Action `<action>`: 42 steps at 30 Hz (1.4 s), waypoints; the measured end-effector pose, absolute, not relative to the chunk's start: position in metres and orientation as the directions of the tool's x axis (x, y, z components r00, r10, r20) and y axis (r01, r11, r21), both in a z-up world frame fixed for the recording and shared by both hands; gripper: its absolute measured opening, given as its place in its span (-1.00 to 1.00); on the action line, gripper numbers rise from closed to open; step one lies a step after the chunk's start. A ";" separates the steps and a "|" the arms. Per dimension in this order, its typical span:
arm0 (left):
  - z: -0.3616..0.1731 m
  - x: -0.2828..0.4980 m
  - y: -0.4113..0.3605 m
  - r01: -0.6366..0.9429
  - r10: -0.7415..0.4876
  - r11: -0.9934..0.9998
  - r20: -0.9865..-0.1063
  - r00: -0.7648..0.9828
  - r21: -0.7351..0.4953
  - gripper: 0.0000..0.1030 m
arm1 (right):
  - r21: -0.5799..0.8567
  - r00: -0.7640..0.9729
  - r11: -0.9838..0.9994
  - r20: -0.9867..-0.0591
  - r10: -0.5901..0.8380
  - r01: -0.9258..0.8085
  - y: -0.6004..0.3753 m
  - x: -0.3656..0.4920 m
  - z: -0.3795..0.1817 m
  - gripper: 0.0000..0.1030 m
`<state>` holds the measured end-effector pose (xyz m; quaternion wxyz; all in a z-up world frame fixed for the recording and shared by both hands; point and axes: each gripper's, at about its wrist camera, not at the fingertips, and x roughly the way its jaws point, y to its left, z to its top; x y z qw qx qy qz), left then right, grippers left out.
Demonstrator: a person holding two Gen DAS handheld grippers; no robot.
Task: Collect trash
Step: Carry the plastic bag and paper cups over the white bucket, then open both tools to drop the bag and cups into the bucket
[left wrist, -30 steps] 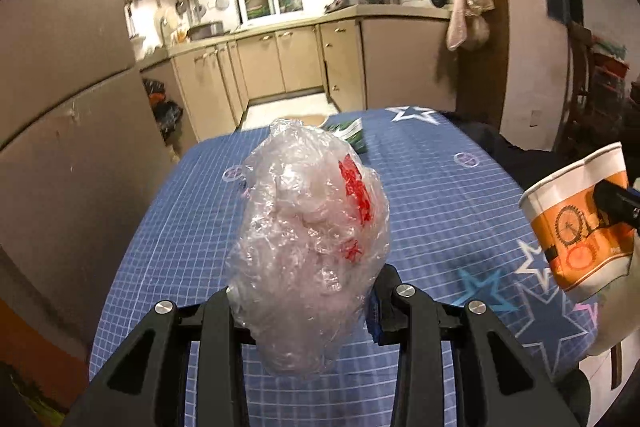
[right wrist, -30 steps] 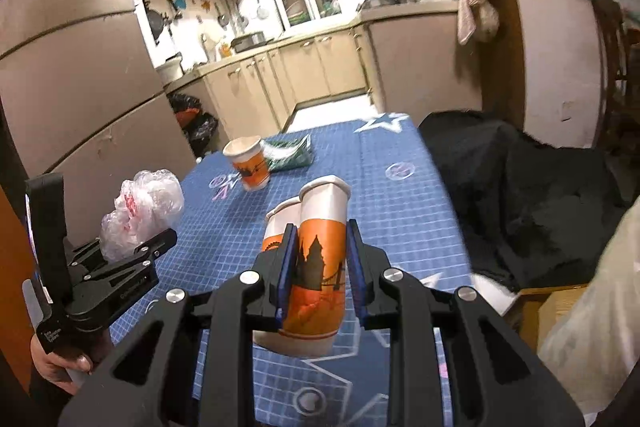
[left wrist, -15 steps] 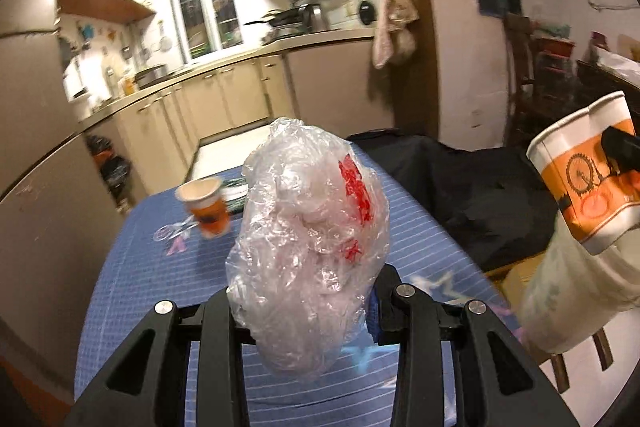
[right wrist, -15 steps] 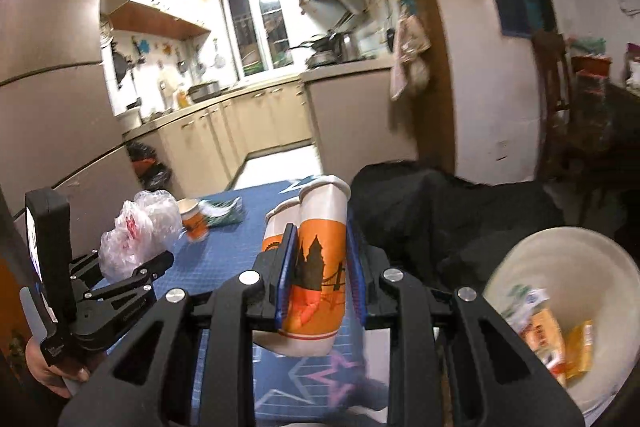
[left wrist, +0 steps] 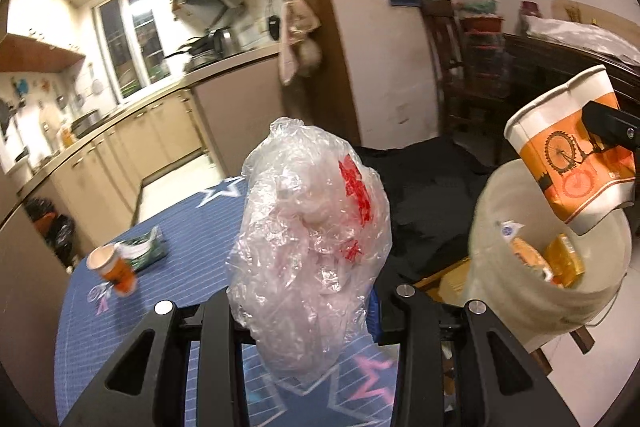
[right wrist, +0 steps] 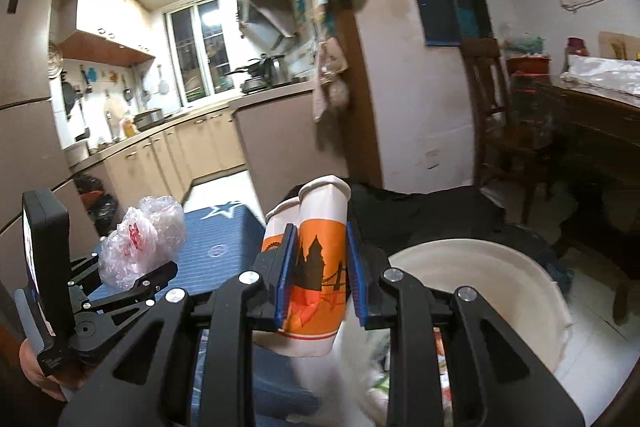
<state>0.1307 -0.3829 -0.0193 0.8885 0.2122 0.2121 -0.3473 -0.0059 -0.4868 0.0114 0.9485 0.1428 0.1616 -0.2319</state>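
Your left gripper [left wrist: 306,311] is clamped on the crumpled plastic bag [left wrist: 310,243] while your right gripper [right wrist: 318,279] squeezes the orange paper cup [right wrist: 314,267] above the white bin [left wrist: 532,311].

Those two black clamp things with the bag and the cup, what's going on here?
A person is clearing trash with a handheld gripper in each hand. The left gripper is clamped on a crumpled plastic bag; the right gripper squeezes a squashed paper cup above the white trash bin. Another cup and a green packet remain on the blue table.
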 end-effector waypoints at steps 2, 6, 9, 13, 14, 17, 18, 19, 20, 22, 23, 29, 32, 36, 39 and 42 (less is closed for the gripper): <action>-0.022 0.124 -0.399 0.729 -0.544 0.643 -0.530 0.651 0.234 -0.30 | 0.189 0.826 0.838 -0.376 -0.419 0.512 -0.498 -0.013 0.010 -0.55; -0.028 0.109 -0.430 0.771 -0.577 0.590 -0.542 0.611 0.241 -0.30 | 0.181 0.796 0.808 -0.386 -0.466 0.560 -0.518 -0.031 0.006 -0.55; -0.032 0.100 -0.452 0.796 -0.594 0.552 -0.551 0.585 0.249 -0.30 | 0.171 0.767 0.781 -0.398 -0.504 0.601 -0.534 -0.046 0.001 -0.55; -0.038 0.090 -0.476 0.826 -0.615 0.508 -0.568 0.547 0.246 -0.30 | 0.168 0.728 0.740 -0.415 -0.546 0.651 -0.551 -0.064 -0.007 -0.55; -0.040 0.087 -0.482 0.835 -0.621 0.494 -0.574 0.534 0.243 -0.30 | 0.168 0.721 0.733 -0.419 -0.553 0.659 -0.554 -0.067 -0.009 -0.55; -0.046 0.080 -0.498 0.858 -0.633 0.458 -0.592 0.499 0.232 -0.30 | 0.158 0.695 0.712 -0.435 -0.572 0.684 -0.564 -0.077 -0.015 -0.55; -0.048 0.078 -0.504 0.867 -0.639 0.446 -0.599 0.483 0.223 -0.30 | 0.153 0.687 0.705 -0.441 -0.578 0.692 -0.566 -0.080 -0.017 -0.55; -0.050 0.077 -0.510 0.876 -0.645 0.432 -0.606 0.465 0.213 -0.30 | 0.151 0.681 0.701 -0.444 -0.582 0.697 -0.569 -0.081 -0.018 -0.55; -0.052 0.074 -0.517 0.887 -0.651 0.415 -0.615 0.445 0.203 -0.30 | 0.143 0.671 0.694 -0.449 -0.590 0.706 -0.571 -0.084 -0.021 -0.55; -0.055 0.070 -0.529 0.899 -0.659 0.391 -0.622 0.424 0.198 -0.30 | 0.125 0.652 0.682 -0.455 -0.606 0.721 -0.574 -0.088 -0.023 -0.55; -0.057 0.067 -0.536 0.909 -0.668 0.371 -0.626 0.402 0.189 -0.30 | 0.112 0.641 0.676 -0.459 -0.615 0.728 -0.575 -0.090 -0.025 -0.55; -0.071 0.060 -0.558 0.935 -0.674 0.311 -0.655 0.342 0.168 -0.30 | 0.063 0.601 0.658 -0.480 -0.639 0.750 -0.586 -0.095 -0.033 -0.55; -0.078 0.059 -0.564 0.940 -0.671 0.302 -0.666 0.327 0.158 -0.30 | 0.045 0.590 0.658 -0.492 -0.640 0.751 -0.587 -0.091 -0.037 -0.55; -0.082 0.063 -0.570 0.945 -0.675 0.289 -0.668 0.315 0.155 -0.29 | 0.028 0.585 0.664 -0.502 -0.637 0.747 -0.586 -0.083 -0.040 -0.55; -0.084 0.066 -0.575 0.946 -0.671 0.287 -0.673 0.311 0.150 -0.26 | 0.013 0.580 0.665 -0.504 -0.640 0.746 -0.587 -0.076 -0.041 -0.53; -0.086 0.070 -0.577 0.942 -0.673 0.296 -0.666 0.321 0.156 -0.18 | 0.005 0.576 0.667 -0.509 -0.639 0.745 -0.588 -0.070 -0.042 -0.49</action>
